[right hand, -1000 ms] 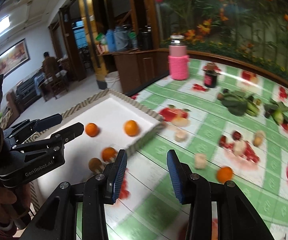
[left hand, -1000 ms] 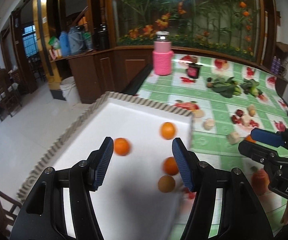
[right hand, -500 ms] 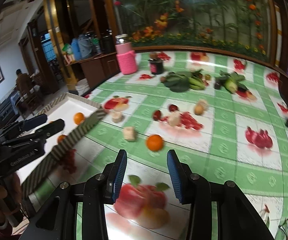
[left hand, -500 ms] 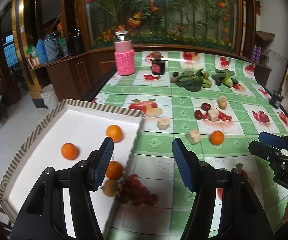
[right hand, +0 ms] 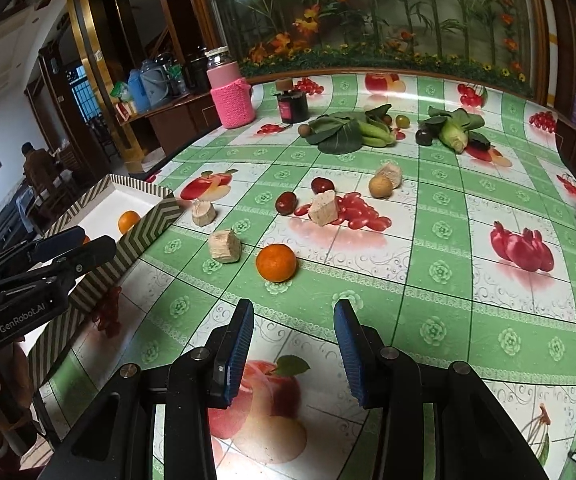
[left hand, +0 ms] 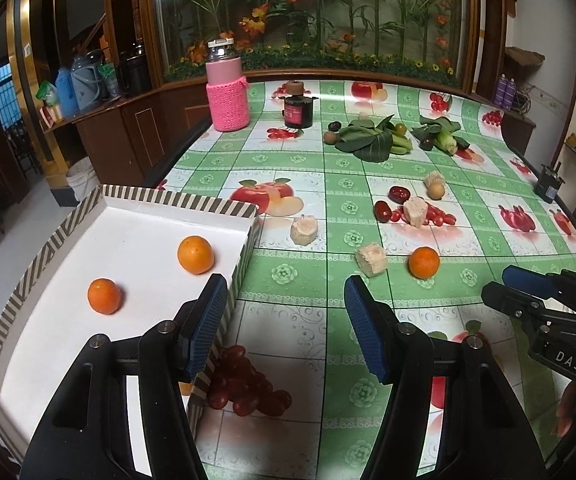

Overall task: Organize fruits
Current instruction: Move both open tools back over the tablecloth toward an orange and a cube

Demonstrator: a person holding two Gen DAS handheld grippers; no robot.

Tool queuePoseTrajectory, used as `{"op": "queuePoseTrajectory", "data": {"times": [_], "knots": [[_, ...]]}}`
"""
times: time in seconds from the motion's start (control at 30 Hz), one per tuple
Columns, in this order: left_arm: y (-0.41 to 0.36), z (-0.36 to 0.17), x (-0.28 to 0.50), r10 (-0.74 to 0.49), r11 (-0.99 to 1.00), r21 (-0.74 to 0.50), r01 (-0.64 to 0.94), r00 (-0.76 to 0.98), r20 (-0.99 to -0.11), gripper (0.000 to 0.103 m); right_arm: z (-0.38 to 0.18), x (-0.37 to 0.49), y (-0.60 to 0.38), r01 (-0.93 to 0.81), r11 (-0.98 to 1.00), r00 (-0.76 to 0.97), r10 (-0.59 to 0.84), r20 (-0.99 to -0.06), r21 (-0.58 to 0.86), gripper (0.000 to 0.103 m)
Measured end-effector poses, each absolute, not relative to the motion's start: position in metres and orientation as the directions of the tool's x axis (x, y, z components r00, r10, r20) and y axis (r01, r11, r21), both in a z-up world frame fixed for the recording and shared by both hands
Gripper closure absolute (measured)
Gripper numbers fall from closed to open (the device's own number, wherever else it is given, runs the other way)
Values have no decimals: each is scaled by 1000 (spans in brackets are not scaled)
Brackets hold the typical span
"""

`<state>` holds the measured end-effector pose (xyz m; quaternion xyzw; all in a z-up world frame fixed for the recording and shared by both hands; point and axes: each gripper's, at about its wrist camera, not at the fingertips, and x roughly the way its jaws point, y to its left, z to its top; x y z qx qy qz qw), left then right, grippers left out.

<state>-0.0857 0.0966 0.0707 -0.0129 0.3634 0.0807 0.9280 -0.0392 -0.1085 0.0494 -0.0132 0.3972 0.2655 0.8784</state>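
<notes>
green fruit-print tablecloth (left hand: 288,296), wood-panelled room; left gripper (left hand: 283,328) and right gripper (right hand: 294,344) both released, empty. only left view shows grapes (left hand: 247,384) clearly beside tray (left hand: 175,200).

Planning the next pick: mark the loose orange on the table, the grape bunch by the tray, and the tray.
loose orange (right hand: 276,263), right wrist view, centre of its peel.
grape bunch (left hand: 247,384), left wrist view, middle of the cluster.
tray (left hand: 183,202), left wrist view, striped far rim.

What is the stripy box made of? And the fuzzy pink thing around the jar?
The stripy box looks like thin cardboard: matte, with a printed zigzag outside, plain white inside and sharp folded corners. The pink cover looks like knitted yarn, since its surface shows bumpy stitches. The jar above it seems to be clear glass or plastic; I cannot tell which.
</notes>
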Motion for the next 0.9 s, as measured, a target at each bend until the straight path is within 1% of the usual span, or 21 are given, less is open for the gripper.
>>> {"op": "queuePoseTrajectory", "data": {"times": [0.33,0.9], "knots": [[98,66,-83,146,985,32,-170,722,-677,42,56,-39,-100,-484,854,549,465,-695,189,63],[96,58,-72,148,985,36,-172,705,-694,42,45,-26,-88,-498,846,516,464,-720,189,63]]}}
